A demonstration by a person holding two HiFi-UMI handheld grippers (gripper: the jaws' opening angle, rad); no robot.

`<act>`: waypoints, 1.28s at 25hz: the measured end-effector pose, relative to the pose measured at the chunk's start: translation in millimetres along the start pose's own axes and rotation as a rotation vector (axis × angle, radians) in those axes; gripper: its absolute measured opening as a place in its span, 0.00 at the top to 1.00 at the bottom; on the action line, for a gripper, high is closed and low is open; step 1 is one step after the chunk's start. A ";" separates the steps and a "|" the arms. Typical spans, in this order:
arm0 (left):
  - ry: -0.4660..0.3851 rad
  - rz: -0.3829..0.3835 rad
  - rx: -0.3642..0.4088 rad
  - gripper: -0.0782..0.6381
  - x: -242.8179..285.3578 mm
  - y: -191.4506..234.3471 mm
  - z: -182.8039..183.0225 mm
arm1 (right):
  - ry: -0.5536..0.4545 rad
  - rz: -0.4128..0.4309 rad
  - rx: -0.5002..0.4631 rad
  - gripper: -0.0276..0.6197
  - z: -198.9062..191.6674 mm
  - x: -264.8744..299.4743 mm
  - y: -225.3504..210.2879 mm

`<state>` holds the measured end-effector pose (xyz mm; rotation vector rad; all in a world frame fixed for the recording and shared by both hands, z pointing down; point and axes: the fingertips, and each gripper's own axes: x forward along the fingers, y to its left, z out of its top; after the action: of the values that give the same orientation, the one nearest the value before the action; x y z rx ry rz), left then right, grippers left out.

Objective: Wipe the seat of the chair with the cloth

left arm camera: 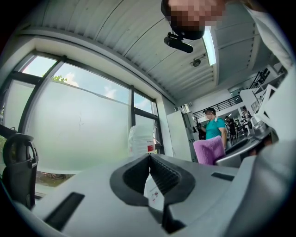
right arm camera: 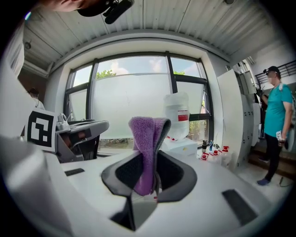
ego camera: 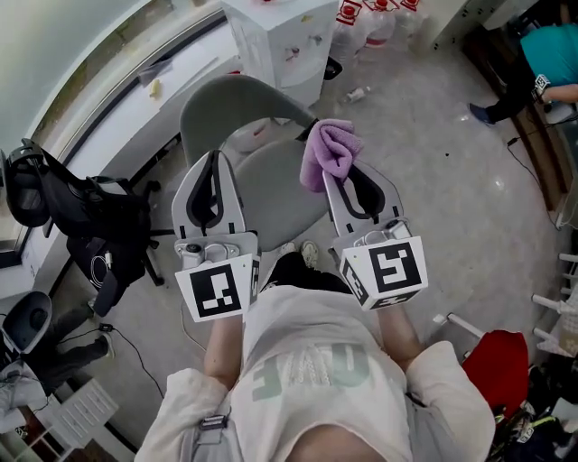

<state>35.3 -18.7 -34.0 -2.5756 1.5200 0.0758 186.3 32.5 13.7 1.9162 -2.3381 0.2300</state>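
A grey chair stands below me, its seat [ego camera: 271, 194] partly hidden behind both raised grippers and its curved back [ego camera: 226, 97] beyond. My right gripper [ego camera: 348, 176] is shut on a purple cloth [ego camera: 330, 152], which bunches above the jaws over the seat's right side. The right gripper view shows the cloth [right arm camera: 147, 148] pinched upright in my right gripper [right arm camera: 150, 159]. My left gripper [ego camera: 214, 161] hovers over the seat's left side, shut with nothing in it; in its own view the left gripper [left arm camera: 149, 161] has its tips touching and the cloth [left arm camera: 209, 150] off to the right.
A black bag [ego camera: 90, 226] on another chair sits at the left. A white cabinet [ego camera: 280, 41] and water bottles [ego camera: 370, 23] stand behind the chair by the window ledge. A person in a teal shirt [ego camera: 542, 63] is at the far right. A red object [ego camera: 497, 361] lies near my right.
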 end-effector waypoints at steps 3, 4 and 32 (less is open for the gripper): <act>0.004 0.017 0.005 0.87 3.3 2.1 -2.9 | 0.012 0.022 0.018 0.82 -5.8 4.0 0.3; 0.004 0.024 0.005 0.87 5.2 2.9 -2.5 | 0.015 0.026 0.019 0.82 -6.6 5.1 -0.2; 0.321 0.468 -0.113 0.87 -78.3 165.5 -254.8 | 0.515 0.600 -0.006 0.82 -282.2 248.8 171.7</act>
<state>-155.6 -68.8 209.9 -2.3371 2.2709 -0.2170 -34.3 -121.8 327.6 0.9333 -2.4342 0.6679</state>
